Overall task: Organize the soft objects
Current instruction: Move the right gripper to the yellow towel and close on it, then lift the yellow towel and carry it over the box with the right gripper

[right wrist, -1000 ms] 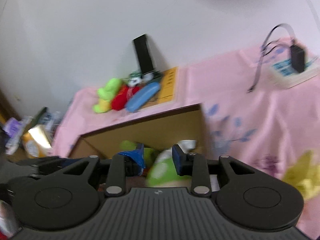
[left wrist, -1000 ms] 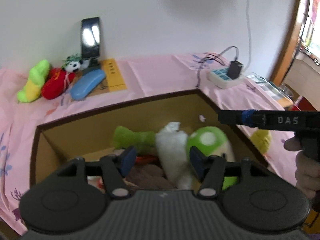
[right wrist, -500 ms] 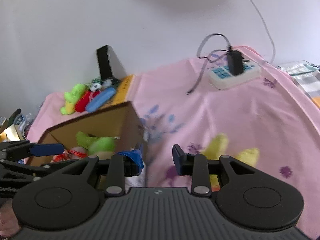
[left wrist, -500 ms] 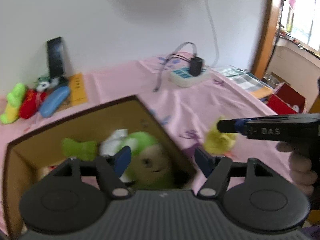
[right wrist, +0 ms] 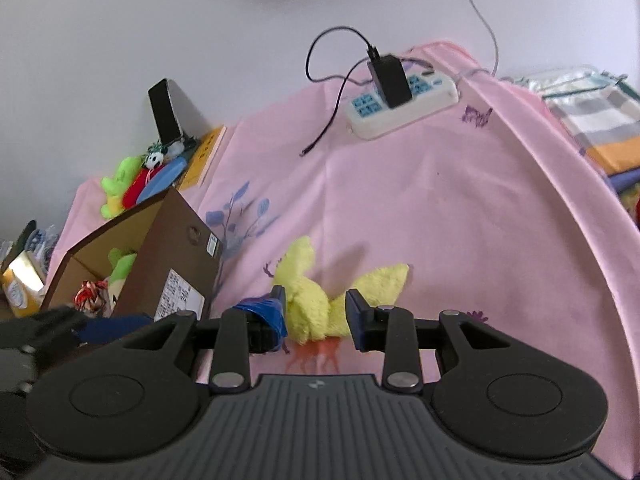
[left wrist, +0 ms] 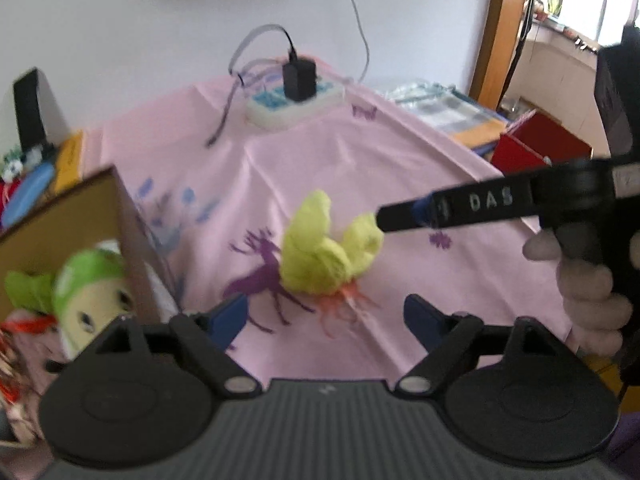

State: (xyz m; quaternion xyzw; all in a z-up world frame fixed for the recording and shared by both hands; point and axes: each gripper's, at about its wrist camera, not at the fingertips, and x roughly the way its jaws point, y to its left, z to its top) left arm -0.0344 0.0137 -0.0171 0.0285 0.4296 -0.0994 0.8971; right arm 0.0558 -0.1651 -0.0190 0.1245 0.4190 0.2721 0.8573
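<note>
on the pink cloth [right wrist: 460,208], just right of the open cardboard box [right wrist: 176,248], lies a yellow plush toy [right wrist: 316,300], with two fuzzy lobes spread apart and a bit of orange showing under its near end; the right gripper [right wrist: 316,312] is low over it with the jaws apart, one blue-padded finger on each side of the toy's body, and whether the pads touch the plush cannot be told; from the left wrist view the same yellow plush toy [left wrist: 324,256] sits on the cloth ahead, and the right gripper's long black finger marked "das" reaches in from the right to its far lobe, with the person's right hand [left wrist: 588,292] wrapped round the handle; the left gripper [left wrist: 324,316] hangs short of the toy, jaws wide apart and holding nothing, with only printed cloth between its fingers; the cardboard box [left wrist: 80,208] stands at the left with a green plush [left wrist: 88,280] with a pale face lying inside against the near wall, and something red and white beside it; farther back on the cloth rests a white power strip [right wrist: 400,108] with a black adapter [right wrist: 392,80] plugged in, and by the wall a row of small toys, green, red and blue, under a dark upright phone [right wrist: 164,112]
</note>
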